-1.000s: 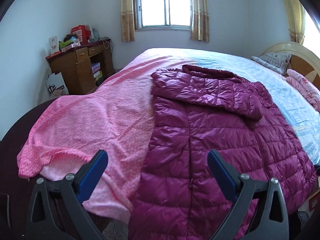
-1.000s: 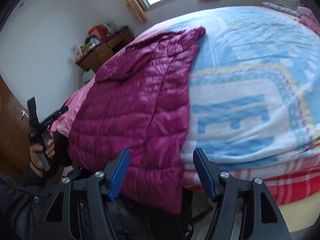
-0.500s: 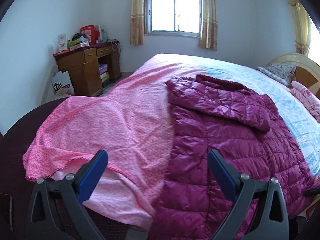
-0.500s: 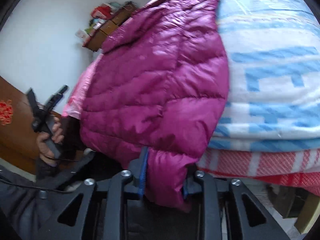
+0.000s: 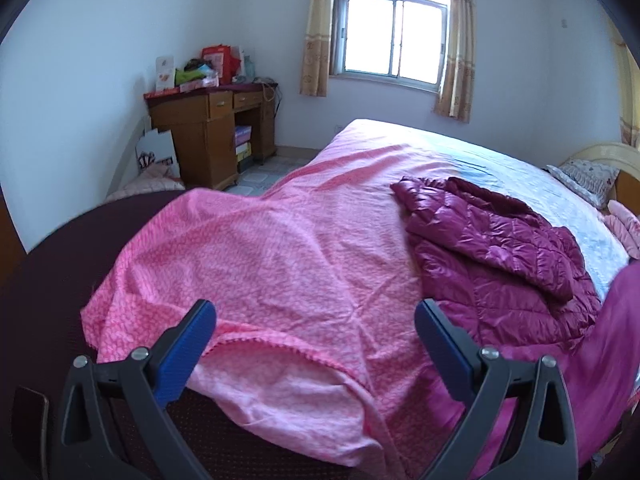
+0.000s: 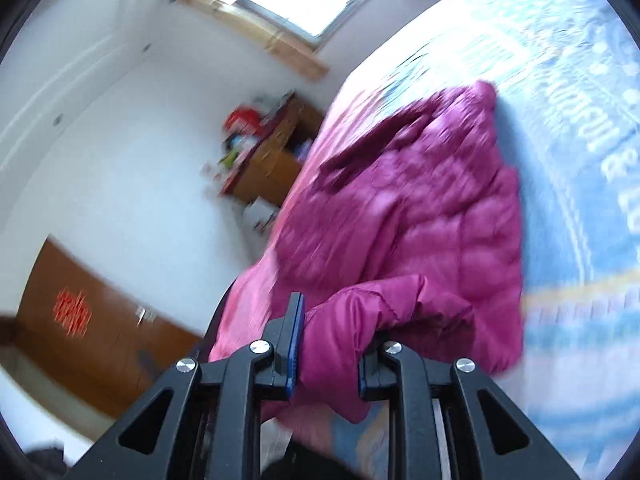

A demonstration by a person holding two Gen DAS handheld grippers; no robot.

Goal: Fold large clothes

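Observation:
A magenta quilted puffer jacket (image 5: 500, 268) lies on the bed, at the right in the left wrist view. My left gripper (image 5: 316, 332) is open and empty, over the pink sheet (image 5: 272, 264) at the bed's near corner, left of the jacket. My right gripper (image 6: 330, 344) is shut on a bunched edge of the jacket (image 6: 420, 216) and holds it lifted above the rest of the garment. The right wrist view is blurred by motion. A raised part of the jacket shows at the far right of the left wrist view.
The bed carries a blue patterned blanket (image 6: 580, 128) to the right of the jacket. A wooden desk (image 5: 204, 136) with clutter stands by the far left wall under the window (image 5: 394, 36). Pillows (image 5: 588, 176) lie by the headboard. A brown door (image 6: 92, 340) shows at the left.
My right gripper closed on the jacket's lower edge and lifted it up over the bed. My left gripper drifted left, so the jacket now sits further right in its view.

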